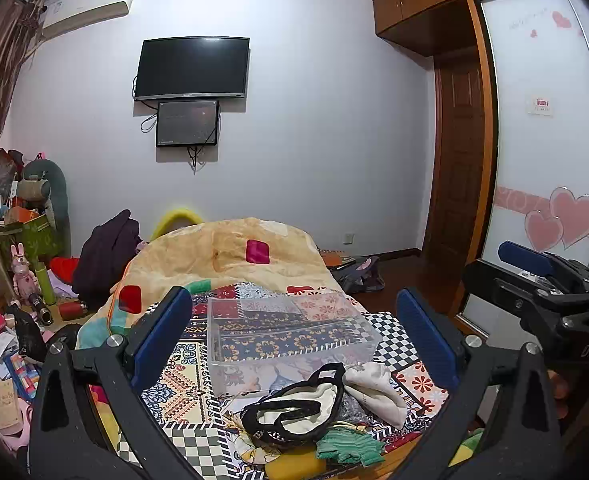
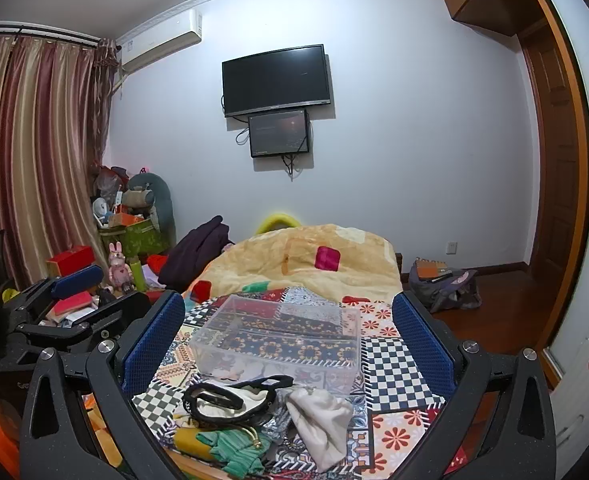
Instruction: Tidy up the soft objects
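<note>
A pile of soft items lies on the patterned bedspread near the front edge: a cream pouch with black trim (image 1: pixel 294 408) (image 2: pixel 230 398), a white cloth bag (image 1: pixel 374 390) (image 2: pixel 320 420), a green knit piece (image 1: pixel 348 446) (image 2: pixel 234 450) and a yellow item (image 1: pixel 294 468). Behind them stands a clear plastic box (image 1: pixel 290 336) (image 2: pixel 278 340), empty. My left gripper (image 1: pixel 294 332) is open above the pile and holds nothing. My right gripper (image 2: pixel 288 340) is open and empty too. Each gripper shows at the edge of the other's view.
A beige blanket (image 1: pixel 230 256) (image 2: pixel 306 256) is heaped at the far end of the bed. Cluttered boxes and toys (image 1: pixel 18 280) fill the floor on the left. A bag (image 2: pixel 442 284) lies on the wooden floor at right. A wardrobe (image 1: pixel 542 140) stands at right.
</note>
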